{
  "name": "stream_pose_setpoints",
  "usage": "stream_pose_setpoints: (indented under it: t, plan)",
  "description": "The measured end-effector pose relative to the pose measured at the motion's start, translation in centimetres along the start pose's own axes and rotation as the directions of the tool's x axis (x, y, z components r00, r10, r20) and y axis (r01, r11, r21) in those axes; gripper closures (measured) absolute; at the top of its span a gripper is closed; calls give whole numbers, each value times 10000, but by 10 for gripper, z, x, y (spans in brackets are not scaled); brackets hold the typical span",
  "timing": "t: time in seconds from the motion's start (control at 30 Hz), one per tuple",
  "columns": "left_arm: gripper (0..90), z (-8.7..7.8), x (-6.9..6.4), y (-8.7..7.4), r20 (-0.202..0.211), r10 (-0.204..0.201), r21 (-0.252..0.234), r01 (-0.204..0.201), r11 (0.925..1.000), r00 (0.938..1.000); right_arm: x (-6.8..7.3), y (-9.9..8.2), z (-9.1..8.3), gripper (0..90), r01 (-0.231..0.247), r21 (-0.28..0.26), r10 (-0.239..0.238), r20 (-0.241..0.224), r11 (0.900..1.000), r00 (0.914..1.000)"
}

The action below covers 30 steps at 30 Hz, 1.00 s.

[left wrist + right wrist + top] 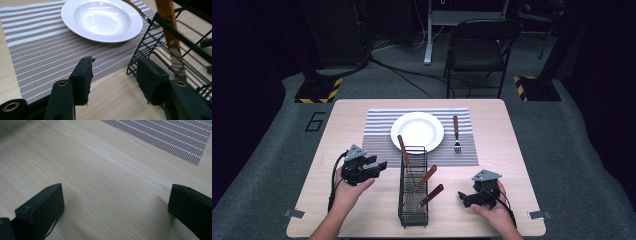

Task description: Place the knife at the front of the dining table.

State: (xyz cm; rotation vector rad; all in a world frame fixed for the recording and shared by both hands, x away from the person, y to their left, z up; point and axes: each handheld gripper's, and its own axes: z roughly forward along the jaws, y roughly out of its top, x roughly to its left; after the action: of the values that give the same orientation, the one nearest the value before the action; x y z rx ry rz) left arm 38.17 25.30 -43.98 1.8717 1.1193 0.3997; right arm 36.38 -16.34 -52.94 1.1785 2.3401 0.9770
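A black wire basket stands at the table's front middle with three wooden-handled utensils leaning in it. Behind it a white plate sits on a striped placemat, and a wooden-handled fork lies to the plate's right. My left gripper hovers just left of the basket, open and holding nothing. In the left gripper view its jaws face the plate, with the basket and a knife at the right. My right gripper rests right of the basket, open over bare wood.
The wooden table ends close behind the placemat, whose corner shows in the right gripper view. A folding chair and yellow-black striped stand bases are on the floor beyond. Tape tabs mark the front corners.
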Motion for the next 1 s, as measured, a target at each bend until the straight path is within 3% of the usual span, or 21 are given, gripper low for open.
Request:
stream_pose_setpoints:
  t: [1.0]
  plan:
    - [396, 4, -21, 40, 771, 283, -285, -262, 9993, 9966, 0, 0, 0, 0, -3, 1, 3, -1, 10000, 10000]
